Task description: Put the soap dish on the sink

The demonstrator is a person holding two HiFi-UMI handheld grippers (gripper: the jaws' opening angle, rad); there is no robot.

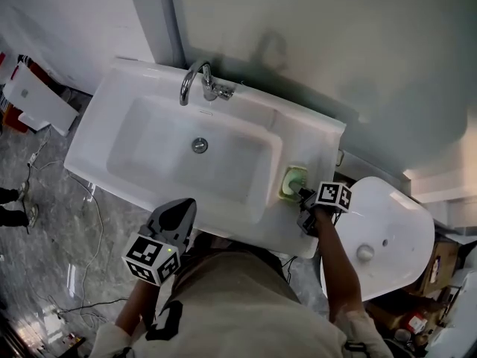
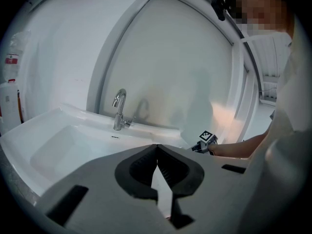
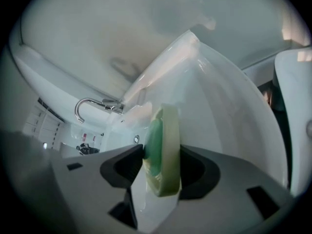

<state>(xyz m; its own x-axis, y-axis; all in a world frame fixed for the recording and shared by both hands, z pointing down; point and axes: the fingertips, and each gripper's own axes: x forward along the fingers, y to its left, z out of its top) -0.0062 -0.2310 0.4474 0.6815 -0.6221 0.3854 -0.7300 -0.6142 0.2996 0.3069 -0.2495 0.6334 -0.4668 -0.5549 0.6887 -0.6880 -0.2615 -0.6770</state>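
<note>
Head view, soap dish: the soap dish (image 1: pixel 292 183) is on the sink (image 1: pixel 305 129) ledge, at 3 o'clock from the basin. It sits clear of the faucet (image 1: pixel 200 80), on the flat part that can bear it.
Head view, right gripper: the right gripper (image 1: pixel 304 196) reaches the dish from 5 o'clock, pointing downward so it can lower the dish onto the ledge.
Head view, left gripper: the left gripper (image 1: pixel 182 207) hangs at 6 o'clock off the basin's front edge, well apart from the dish and probably just parked.
Left gripper view, jaws: the tips meet with nothing between them. The gripper is idle and faces the faucet at 11 o'clock.
Right gripper view, jaws: they stand half-wide, one on each side of the dish, which is seen edge-on. Both pads look to be against it.
Right gripper view, seating: I cannot tell whether the dish sits flat on the ledge.
Judgement: the placement is nearly done, and letting go is what remains.
</note>
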